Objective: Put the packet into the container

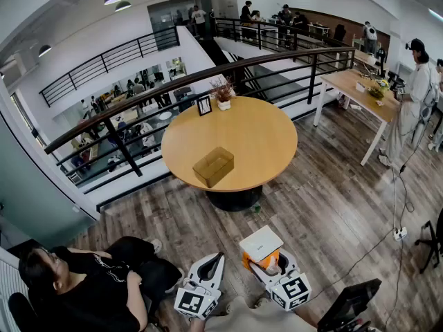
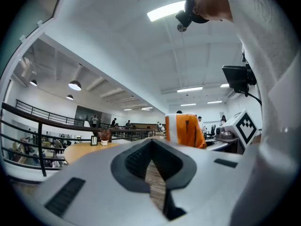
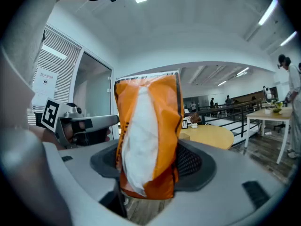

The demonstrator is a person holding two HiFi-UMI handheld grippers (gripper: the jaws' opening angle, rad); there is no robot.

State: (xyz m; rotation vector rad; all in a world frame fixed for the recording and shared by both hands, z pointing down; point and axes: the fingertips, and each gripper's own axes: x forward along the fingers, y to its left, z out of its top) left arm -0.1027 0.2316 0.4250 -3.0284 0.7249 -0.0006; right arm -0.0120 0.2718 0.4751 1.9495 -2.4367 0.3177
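Right hand-held gripper (image 1: 268,261) low in head view, clenched on orange-white packet (image 1: 261,243); packet upright between jaws. Left hand-held gripper (image 1: 213,263) just beside it, jaws together, empty. Container (image 1: 213,166) on round desk (image 1: 271,133), well apart from packet.

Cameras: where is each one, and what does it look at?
Head view: on the person's head, looking down at the table, container, left tool and right tool.
Left gripper view: on the left tool, looking level toward the table; the person's white clothing shows.
Right gripper view: on the right tool, facing the packet it grips; that clothing shows too.
Both gripper views share the table and packet.
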